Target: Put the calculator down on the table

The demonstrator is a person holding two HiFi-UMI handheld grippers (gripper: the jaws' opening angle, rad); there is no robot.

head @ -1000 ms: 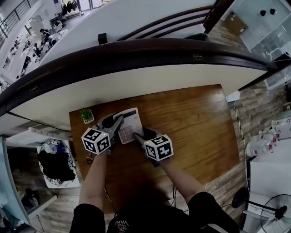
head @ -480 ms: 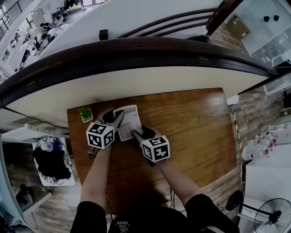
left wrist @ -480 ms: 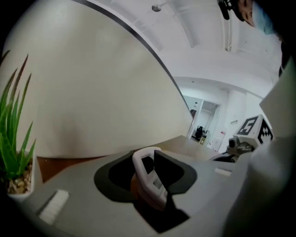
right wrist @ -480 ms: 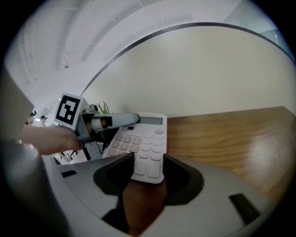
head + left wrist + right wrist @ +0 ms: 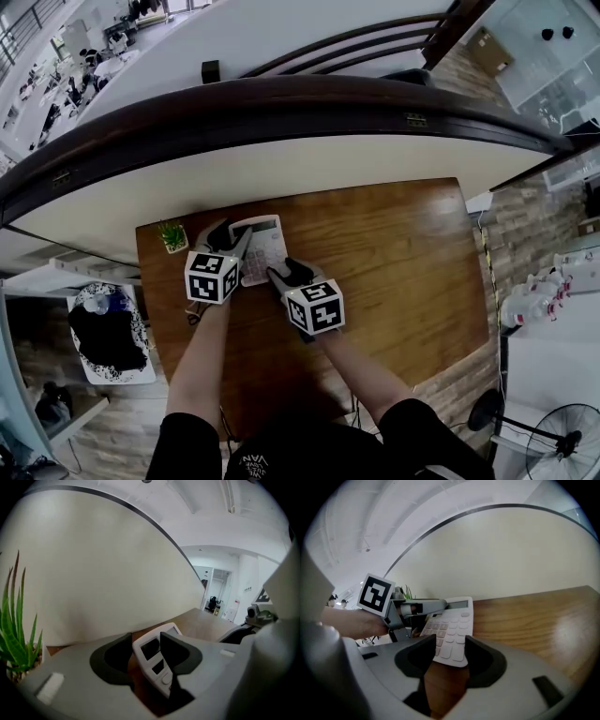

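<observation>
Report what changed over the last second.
The left gripper came down a little with the calculator; its fingers are opening, loosening on the calculator's edge between them. The right gripper, the plant and the table stayed put.

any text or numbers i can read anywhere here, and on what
No text is legible.
calculator keys: labels too blurred to read.
marker cubes: black-and-white square patterns only, no words.
wall sign in the left gripper view: too small.
shirt print in the head view: too small.
</observation>
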